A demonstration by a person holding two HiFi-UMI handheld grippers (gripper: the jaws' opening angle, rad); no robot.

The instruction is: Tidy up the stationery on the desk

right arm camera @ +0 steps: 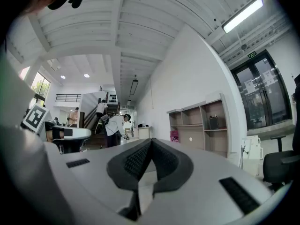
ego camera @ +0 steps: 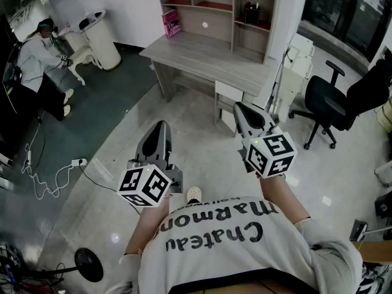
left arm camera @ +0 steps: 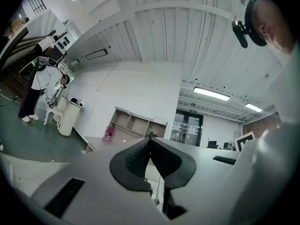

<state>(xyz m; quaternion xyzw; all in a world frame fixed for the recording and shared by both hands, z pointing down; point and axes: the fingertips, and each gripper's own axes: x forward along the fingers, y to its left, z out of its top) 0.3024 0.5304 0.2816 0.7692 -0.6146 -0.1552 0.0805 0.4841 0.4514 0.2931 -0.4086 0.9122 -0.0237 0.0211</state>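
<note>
Since the left gripper (ego camera: pixel 161 126) and right gripper (ego camera: pixel 240 108) are clenched empty, the approach seems in hand: next, reach the worktop (ego camera: pixel 208 57) at twelve o'clock.

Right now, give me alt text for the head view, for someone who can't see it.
A person holds the left gripper and right gripper, jaws closed and empty, toward a wooden desk across a glossy floor. A pink book stands on it; a black office chair sits right.

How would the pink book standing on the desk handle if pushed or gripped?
The pink book stands on edge on the desk, so a sideways push would probably topple it. It looks thin, so likely light and perhaps bendy. Cover slipperiness is too distant to judge.
</note>
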